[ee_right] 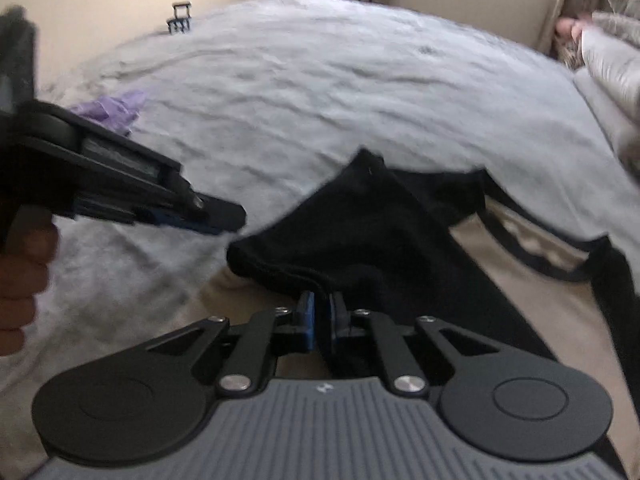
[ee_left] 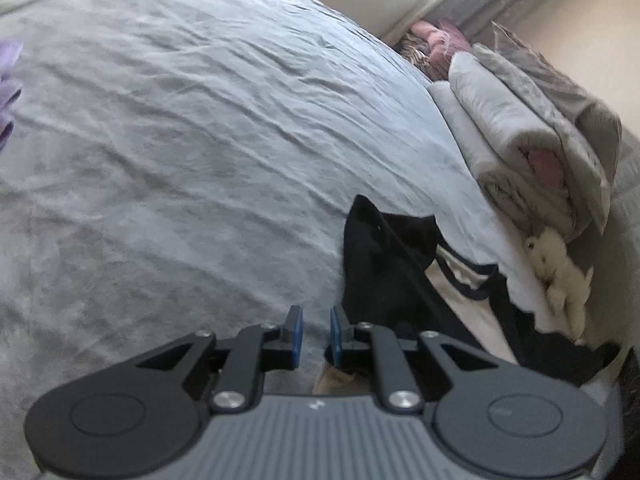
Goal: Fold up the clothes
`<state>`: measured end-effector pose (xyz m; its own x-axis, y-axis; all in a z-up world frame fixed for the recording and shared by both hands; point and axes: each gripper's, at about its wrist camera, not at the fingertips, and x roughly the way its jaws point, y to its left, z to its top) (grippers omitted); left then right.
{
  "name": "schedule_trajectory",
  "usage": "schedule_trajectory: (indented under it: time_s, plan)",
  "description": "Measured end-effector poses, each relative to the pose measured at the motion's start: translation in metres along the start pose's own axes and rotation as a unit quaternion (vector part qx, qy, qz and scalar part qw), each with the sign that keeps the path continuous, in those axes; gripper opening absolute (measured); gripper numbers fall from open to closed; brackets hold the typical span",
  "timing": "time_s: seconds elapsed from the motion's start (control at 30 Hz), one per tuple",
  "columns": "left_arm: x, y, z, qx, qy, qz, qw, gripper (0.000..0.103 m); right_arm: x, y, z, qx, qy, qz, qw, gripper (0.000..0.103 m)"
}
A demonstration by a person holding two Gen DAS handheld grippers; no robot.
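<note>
On rumpled bedspread, right gripper pinches limp black garment.

A black garment with a beige panel and dark-trimmed straps lies at the near right part of the bed, toward its right edge. One black corner is lifted off the cover and folded over, its hem pinched low in the right wrist view. A crumpled purple garment lies well apart, toward the bed's left edge.
</note>
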<state>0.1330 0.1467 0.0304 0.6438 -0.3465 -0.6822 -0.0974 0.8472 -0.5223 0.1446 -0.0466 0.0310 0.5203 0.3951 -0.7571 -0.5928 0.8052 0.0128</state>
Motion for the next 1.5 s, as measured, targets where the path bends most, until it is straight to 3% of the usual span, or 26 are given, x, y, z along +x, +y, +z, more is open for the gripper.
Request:
schedule_trajectory:
  time_s: [0.03,0.1,0.17,0.37,0.47,0.6,0.73,0.8,0.87,1.1,1.27,1.5]
  plan:
    - [-0.001,-0.002,-0.001,0.007,-0.002,0.002,1.0000,0.013,-0.001,-0.001,-0.004,0.001,-0.001,0.003,1.000,0.019]
    - [-0.003,-0.007,-0.001,0.021,-0.007,0.004,0.9997,0.013,-0.016,-0.002,-0.011,-0.007,-0.015,0.001,1.000,0.049]
    - [-0.006,-0.011,-0.002,0.034,-0.014,0.012,0.9992,0.013,-0.042,-0.005,-0.025,-0.028,-0.045,-0.024,0.998,0.058]
    - [-0.017,-0.029,-0.006,0.077,-0.034,0.021,0.9962,0.013,-0.103,-0.047,-0.089,-0.051,-0.035,-0.143,0.988,0.058]
    - [-0.024,-0.043,-0.012,0.106,-0.050,0.012,0.9931,0.013,-0.123,-0.066,-0.120,-0.043,-0.028,-0.163,0.985,0.058]
    - [-0.020,-0.053,-0.022,0.121,-0.039,-0.012,0.9919,0.013,-0.120,-0.062,-0.143,-0.070,-0.032,-0.179,0.981,0.058]
    - [-0.014,-0.049,-0.024,0.113,-0.030,-0.013,0.9931,0.013,-0.103,-0.061,-0.148,-0.064,-0.034,-0.199,0.977,0.044]
    - [-0.011,-0.047,-0.024,0.108,-0.025,-0.014,0.9937,0.014,-0.105,-0.064,-0.145,-0.055,-0.033,-0.203,0.977,0.012]
    - [-0.009,-0.045,-0.025,0.104,-0.021,-0.014,0.9942,0.015,-0.109,-0.066,-0.144,-0.054,-0.032,-0.205,0.977,0.007]
    - [0.002,-0.037,-0.028,0.090,-0.005,-0.016,0.9958,0.015,-0.147,-0.054,-0.134,-0.018,-0.044,-0.202,0.978,0.005]
    - [0.006,-0.035,-0.029,0.089,0.000,-0.012,0.9959,0.015,-0.123,-0.053,-0.146,0.007,0.012,-0.208,0.978,0.004]
    - [0.004,-0.033,-0.026,0.087,-0.005,-0.004,0.9962,0.014,-0.124,-0.044,-0.142,0.013,0.005,-0.193,0.981,0.008]
